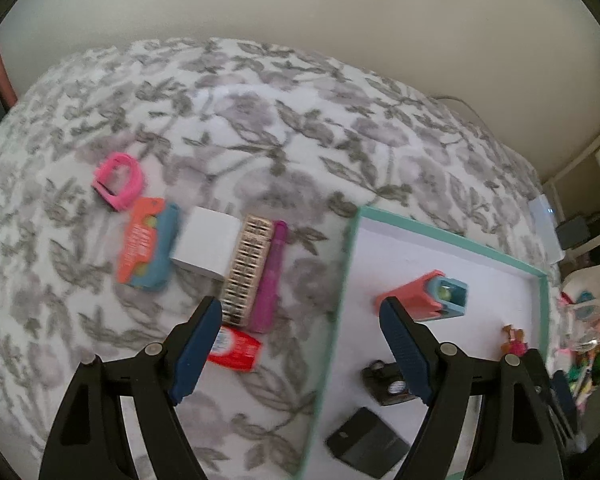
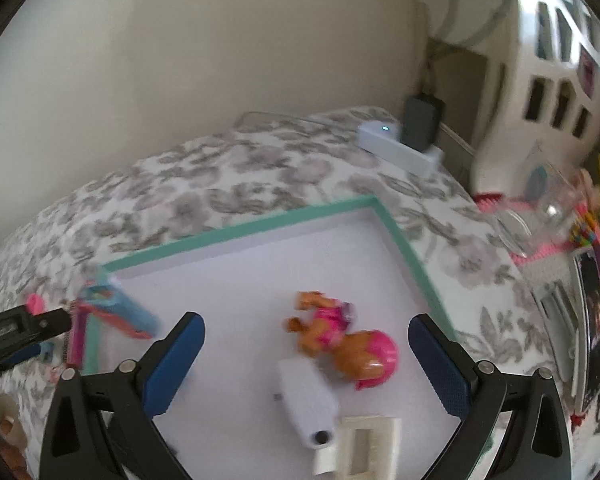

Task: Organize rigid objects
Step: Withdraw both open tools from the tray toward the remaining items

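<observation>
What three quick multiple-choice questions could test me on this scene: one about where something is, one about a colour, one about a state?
1. Where does the toy dog figure lie?
A. On the flowered bedspread outside the tray
B. Inside the tray
C. Between the left jaws

2. What colour is the rim of the tray?
A. Teal green
B. Red
C. Black

3. How do the jaws of the left gripper stand?
A. Shut on the purple pen
B. Shut on nothing
C. Open, holding nothing

Answers: 1 B, it rests on the tray's white floor in the right wrist view. 2 A, the border is teal in both views. 3 C, the blue pads stand wide apart with nothing pressed between them.
</observation>
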`<state>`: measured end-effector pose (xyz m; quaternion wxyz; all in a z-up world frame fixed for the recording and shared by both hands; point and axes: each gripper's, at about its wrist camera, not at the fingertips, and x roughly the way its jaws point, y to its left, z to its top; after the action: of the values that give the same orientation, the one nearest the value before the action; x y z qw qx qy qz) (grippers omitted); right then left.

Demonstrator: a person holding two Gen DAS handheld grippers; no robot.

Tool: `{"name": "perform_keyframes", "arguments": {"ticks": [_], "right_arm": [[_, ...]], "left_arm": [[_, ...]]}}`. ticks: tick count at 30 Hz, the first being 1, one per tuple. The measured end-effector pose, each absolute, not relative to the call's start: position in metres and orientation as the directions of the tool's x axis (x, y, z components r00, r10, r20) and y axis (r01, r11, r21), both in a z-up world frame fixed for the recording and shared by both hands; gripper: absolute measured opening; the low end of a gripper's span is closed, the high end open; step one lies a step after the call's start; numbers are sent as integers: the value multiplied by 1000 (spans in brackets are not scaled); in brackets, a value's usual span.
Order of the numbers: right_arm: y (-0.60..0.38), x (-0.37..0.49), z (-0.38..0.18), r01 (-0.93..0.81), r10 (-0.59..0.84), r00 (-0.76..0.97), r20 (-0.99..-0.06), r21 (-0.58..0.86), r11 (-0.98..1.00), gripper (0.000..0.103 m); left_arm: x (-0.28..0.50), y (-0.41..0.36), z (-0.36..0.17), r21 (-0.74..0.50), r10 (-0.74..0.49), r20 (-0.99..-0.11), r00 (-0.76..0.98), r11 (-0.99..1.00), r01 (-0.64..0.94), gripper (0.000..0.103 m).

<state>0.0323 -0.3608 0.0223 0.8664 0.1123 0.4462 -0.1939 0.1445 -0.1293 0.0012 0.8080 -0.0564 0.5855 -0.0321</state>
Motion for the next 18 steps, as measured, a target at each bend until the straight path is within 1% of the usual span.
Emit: {"name": "perform_keyframes", "arguments": {"ticks": [5,9,10,12,18], "right_arm": [[-322,43,24,342,-167,554,-816,40,939,103],[-291,51,21,278,-125,558,-820,43,960,103],[-283,53,20,262,-114,558,-822,44,964,103],[-268,56,18,232,-90,558,-825,51,971,103],[-225,66,20,139,-37,576,-816,53,989,103]], "left_arm": [[146,-104,10,-21,-7,-943,333,999,-41,82],[148,-76,15,38,65,-937,344,996,-84,82],[149,-68,15,46,76,-936,344,994,-97,83],[150,-53,17,51,90,-936,341,991,-122,94],[151,-8,22,100,168,-925,341,973,-209,94]]}}
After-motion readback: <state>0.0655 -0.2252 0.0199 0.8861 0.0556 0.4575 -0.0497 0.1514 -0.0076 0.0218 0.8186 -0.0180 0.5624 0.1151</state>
